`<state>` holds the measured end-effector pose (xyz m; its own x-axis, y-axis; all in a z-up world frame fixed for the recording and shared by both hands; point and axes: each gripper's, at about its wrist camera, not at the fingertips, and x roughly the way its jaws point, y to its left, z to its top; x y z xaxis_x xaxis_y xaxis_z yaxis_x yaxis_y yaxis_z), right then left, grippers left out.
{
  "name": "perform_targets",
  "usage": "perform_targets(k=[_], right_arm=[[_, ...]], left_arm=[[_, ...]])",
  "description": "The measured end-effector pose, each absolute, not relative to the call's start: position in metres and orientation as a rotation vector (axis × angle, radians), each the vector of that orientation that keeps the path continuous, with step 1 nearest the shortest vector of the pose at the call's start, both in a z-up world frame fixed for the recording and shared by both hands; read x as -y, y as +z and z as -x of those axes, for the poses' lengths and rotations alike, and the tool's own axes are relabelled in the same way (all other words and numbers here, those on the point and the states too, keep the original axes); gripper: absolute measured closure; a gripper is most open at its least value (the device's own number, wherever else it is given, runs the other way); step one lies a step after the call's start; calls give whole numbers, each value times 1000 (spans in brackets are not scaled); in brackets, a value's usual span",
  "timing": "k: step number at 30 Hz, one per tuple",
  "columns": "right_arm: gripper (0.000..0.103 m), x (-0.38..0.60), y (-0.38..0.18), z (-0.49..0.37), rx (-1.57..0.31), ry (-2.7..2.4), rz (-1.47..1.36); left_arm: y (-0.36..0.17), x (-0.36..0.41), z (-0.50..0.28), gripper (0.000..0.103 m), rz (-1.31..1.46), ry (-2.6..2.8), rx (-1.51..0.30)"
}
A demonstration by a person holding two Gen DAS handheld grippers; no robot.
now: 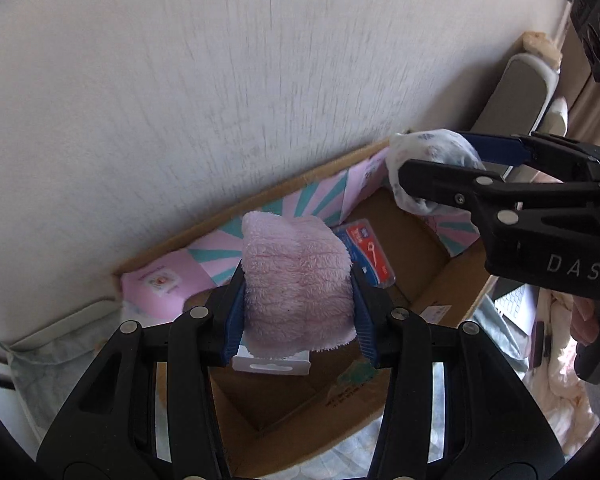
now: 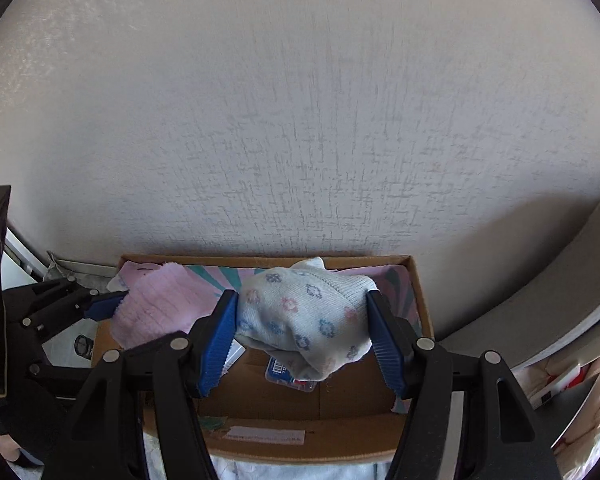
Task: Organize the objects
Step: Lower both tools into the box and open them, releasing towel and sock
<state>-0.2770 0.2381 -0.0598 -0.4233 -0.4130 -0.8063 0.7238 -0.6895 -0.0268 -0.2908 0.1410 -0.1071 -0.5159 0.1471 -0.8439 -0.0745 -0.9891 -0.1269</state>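
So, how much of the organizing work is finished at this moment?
Done: a blue-red packet and a white carton already lie in the cardboard box. In hand: the left gripper is shut on a fluffy pink sock, the right gripper on a white patterned sock, both over the box. Left: release both socks inside.

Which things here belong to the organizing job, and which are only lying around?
In the job:
- fluffy pink cloth, clamped in left gripper
- white patterned knit sock, clamped in right gripper
- open cardboard box beneath both

Lying around:
- blue and red packet in the box
- white hang-tab carton
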Motion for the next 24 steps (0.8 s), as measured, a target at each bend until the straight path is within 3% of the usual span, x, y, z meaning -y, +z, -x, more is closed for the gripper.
perform_targets(k=[16,20,21,23,24], right_arm=[[44,-228,-112,314,-511,-2048,-1277],[35,-227,-112,320,-507,-2032,-1323],[32,-226,-112,322,-510,-2028,-1339],[13,-226,-113,323,-527,-2031,-1363],[8,-226,-112,323,-533,-2034,-1365]], left_arm=[[-150,-151,316,60,1668,2467,100],[-144,-155,318,59,1676,2434,79],[-143,-156,318,55,1687,2433,57],[-139,-158,316,15,1700,2447,-1],[-137,-158,314,1,1683,2453,-5]])
